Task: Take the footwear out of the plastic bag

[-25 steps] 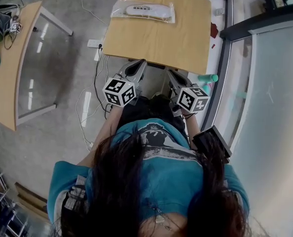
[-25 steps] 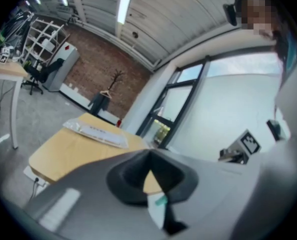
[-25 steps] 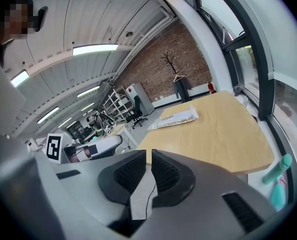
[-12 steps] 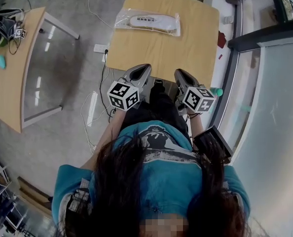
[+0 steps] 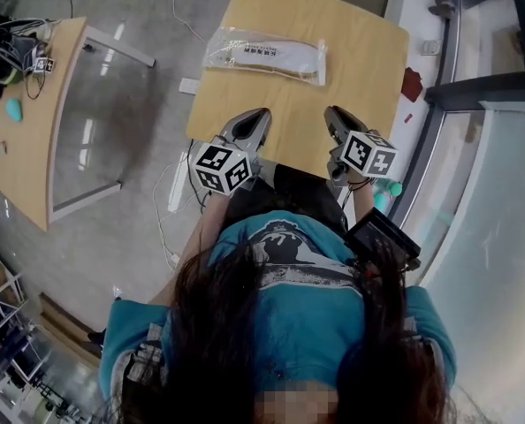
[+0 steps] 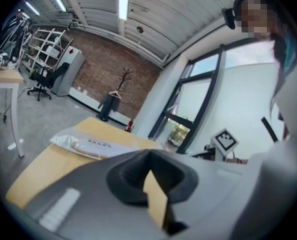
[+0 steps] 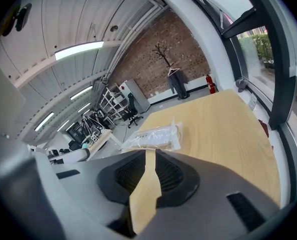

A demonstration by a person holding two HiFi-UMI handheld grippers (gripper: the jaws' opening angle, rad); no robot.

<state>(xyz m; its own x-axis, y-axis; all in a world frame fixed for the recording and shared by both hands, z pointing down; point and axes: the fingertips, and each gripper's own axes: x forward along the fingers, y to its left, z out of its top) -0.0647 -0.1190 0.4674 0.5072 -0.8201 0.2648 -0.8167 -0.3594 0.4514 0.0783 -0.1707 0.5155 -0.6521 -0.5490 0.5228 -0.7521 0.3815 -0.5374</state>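
Note:
A clear plastic bag (image 5: 264,54) with pale flat footwear inside lies across the far part of the wooden table (image 5: 351,78). My left gripper (image 5: 254,116) hovers over the table's near edge, left of centre, with its jaws shut and nothing in them. My right gripper (image 5: 336,114) is beside it over the near edge, its jaws a narrow slit apart and empty. In the left gripper view the bag (image 6: 88,144) lies ahead and to the left of the left gripper (image 6: 148,156). In the right gripper view the bag (image 7: 156,138) lies straight ahead of the right gripper (image 7: 149,156).
A second wooden table (image 5: 24,148) stands at the left with cables and a teal object (image 5: 13,109) on it. Cables (image 5: 167,193) trail over the grey floor between the tables. A dark-framed glass wall (image 5: 475,104) runs along the right, with a red object (image 5: 412,84) on its sill.
Both grippers have moved forward from in front of the table to over its near edge, closer to the bag. The bag has not moved.

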